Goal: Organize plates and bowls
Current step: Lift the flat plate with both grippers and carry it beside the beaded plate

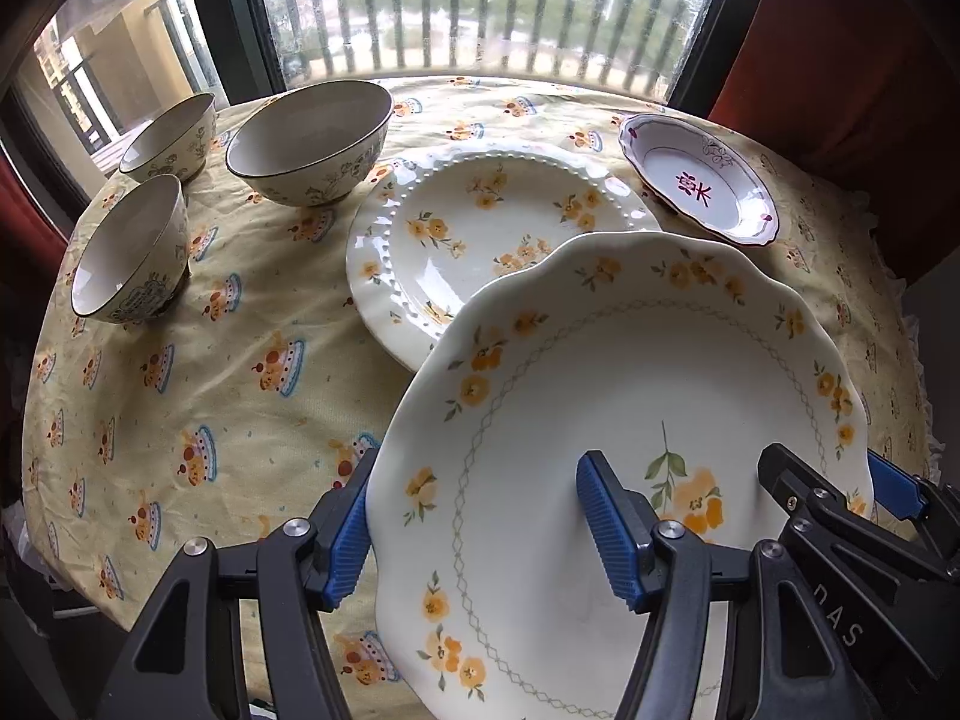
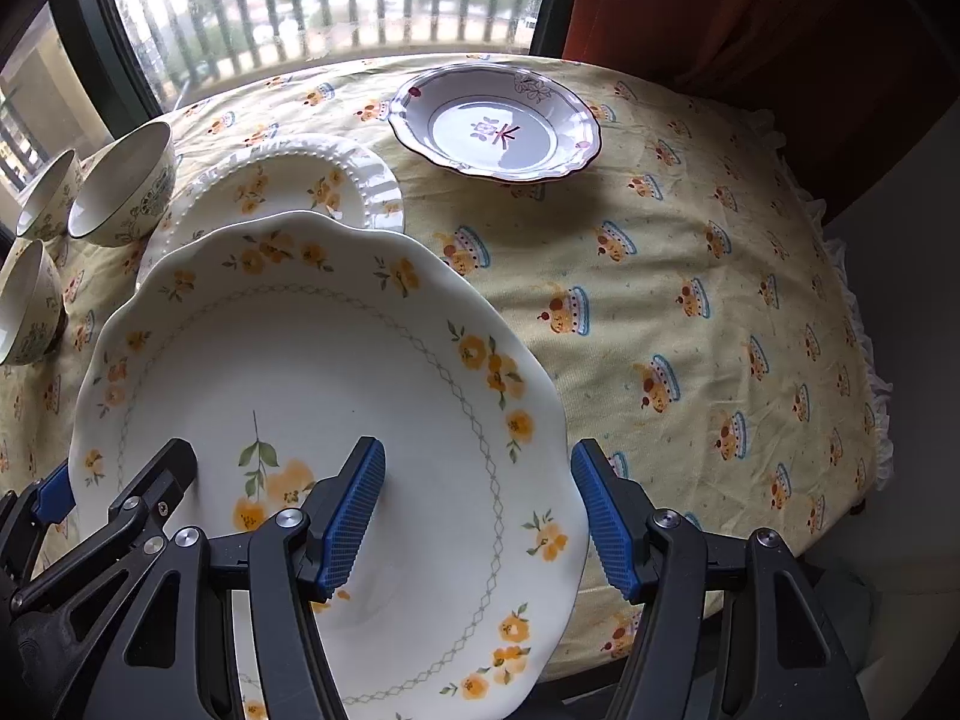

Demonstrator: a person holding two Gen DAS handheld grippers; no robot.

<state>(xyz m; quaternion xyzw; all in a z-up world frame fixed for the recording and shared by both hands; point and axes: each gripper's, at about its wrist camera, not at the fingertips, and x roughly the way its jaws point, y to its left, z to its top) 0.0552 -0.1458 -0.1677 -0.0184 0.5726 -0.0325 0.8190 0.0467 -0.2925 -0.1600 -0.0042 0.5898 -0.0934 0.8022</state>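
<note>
Over the cloth-covered table, left gripper & right gripper each straddle opposite rims of the big floral plate, carried w/ both for balance, apparently toward the beaded plate at 11 o'clock for stacking.

Daylight is pouring in through the far window, its dark frame standing before pale balcony railings. Rust-red curtains are hanging at the right, and a yellow patterned cloth is covering the tabletop.
</note>
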